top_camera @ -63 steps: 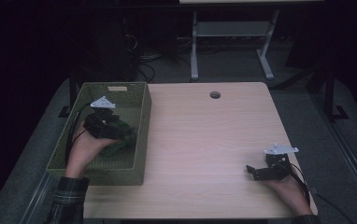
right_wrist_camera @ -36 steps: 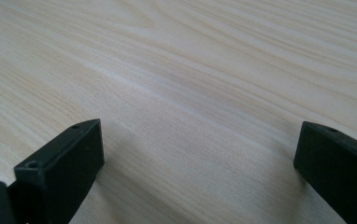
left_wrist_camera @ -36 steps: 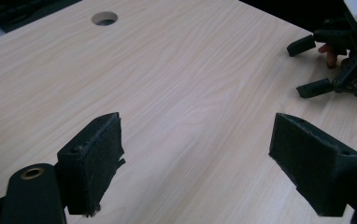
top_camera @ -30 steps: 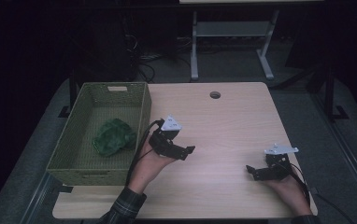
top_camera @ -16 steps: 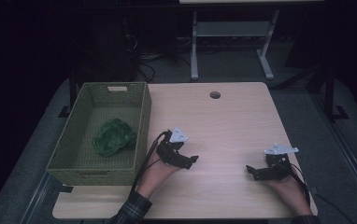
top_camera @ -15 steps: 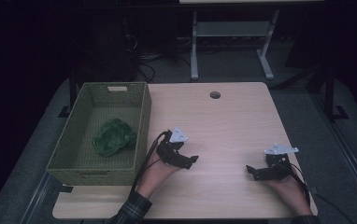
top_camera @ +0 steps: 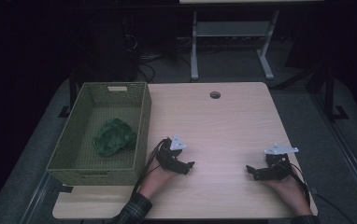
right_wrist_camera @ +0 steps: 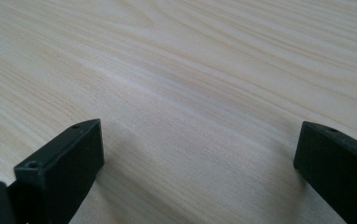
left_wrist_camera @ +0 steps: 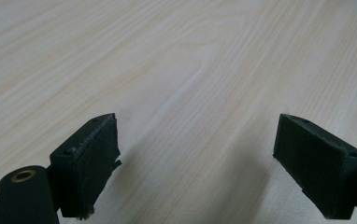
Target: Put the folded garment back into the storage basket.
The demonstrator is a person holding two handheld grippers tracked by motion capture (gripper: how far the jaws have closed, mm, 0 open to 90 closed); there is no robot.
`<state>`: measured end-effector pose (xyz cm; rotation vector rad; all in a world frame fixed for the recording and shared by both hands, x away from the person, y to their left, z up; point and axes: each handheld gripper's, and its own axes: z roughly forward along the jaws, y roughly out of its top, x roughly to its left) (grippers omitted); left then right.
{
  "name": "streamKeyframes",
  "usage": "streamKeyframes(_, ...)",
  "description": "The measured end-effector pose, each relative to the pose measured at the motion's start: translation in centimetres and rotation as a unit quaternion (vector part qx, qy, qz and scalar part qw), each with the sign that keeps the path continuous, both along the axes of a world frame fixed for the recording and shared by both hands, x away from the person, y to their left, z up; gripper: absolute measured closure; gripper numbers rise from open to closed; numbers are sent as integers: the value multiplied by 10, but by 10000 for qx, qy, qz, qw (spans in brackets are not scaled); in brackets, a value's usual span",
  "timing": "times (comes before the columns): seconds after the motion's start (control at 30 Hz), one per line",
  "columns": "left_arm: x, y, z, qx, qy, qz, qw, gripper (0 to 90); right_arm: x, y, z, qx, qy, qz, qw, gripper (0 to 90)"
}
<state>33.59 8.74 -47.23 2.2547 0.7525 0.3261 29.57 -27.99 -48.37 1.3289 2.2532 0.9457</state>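
Nearest the front edge of the pale wooden surface (top_camera: 223, 121), two hands each hold a black gripper. The left gripper (top_camera: 184, 166) rests low on the surface just right of a green woven basket (top_camera: 141, 119), its jaws spread wide with nothing between them. The right gripper (top_camera: 253, 171) sits well apart near the right edge, jaws likewise wide and empty. Farther back, a crumpled green cloth (top_camera: 114, 136) lies inside the basket.
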Motion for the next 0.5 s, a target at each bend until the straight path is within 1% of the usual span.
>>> streamKeyframes(0.07, 0, 0, -4, 20, -18, -13, 10000, 132, 0, 0, 0, 1, 0, 0, 10000, 13)
streamKeyframes(0.1, 0, 0, -6, -69, -26, -18, 10000, 128, 0, 0, 0, 0, 0, 0, 10000, 13)
streamKeyframes(0.17, -1, 0, -6, -61, -47, -23, 10000, 129, 0, 0, 0, 0, -1, 1, 10000, 13)
streamKeyframes(0.5, 0, 0, -7, -81, -14, -16, 10000, 129, 0, 0, 0, 0, -1, 1, 10000, 13)
